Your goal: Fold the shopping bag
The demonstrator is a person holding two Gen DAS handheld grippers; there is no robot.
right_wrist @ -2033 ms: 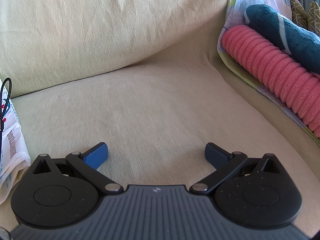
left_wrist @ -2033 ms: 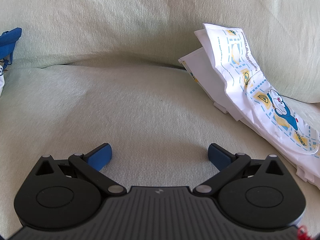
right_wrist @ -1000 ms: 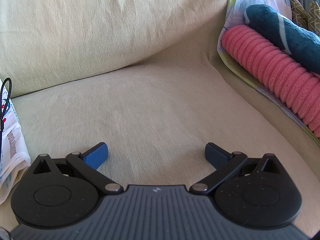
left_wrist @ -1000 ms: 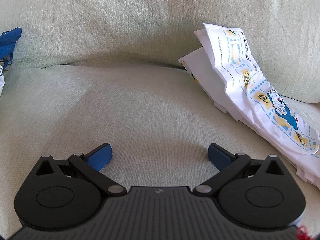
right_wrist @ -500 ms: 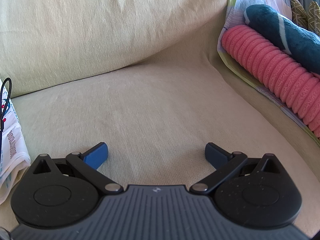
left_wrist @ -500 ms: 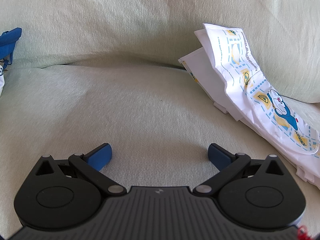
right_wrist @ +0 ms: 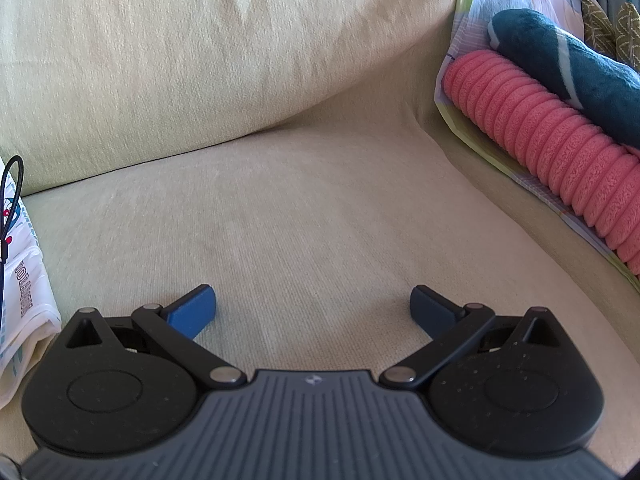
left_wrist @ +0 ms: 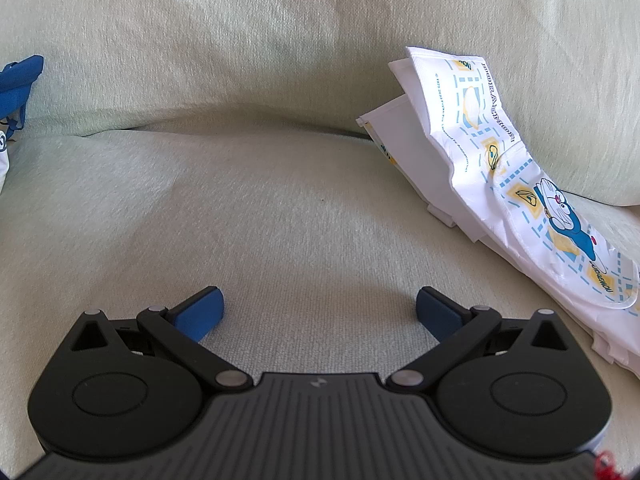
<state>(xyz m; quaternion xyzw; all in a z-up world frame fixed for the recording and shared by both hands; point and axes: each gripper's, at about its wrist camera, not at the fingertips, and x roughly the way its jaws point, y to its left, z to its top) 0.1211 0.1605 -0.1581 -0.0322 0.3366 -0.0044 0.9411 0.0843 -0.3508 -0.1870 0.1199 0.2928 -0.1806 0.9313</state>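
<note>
A white shopping bag with blue and yellow cartoon print lies crumpled on the pale green sofa seat, leaning against the back cushion at the right of the left wrist view. Its edge also shows at the far left of the right wrist view. My left gripper is open and empty, low over the seat, to the left of the bag. My right gripper is open and empty over bare seat, to the right of the bag.
The sofa back cushion rises behind the seat. A pink ribbed roll and a dark teal plush roll lie along the right armrest. A blue cloth item sits at the far left. A thin black cable hangs over the bag.
</note>
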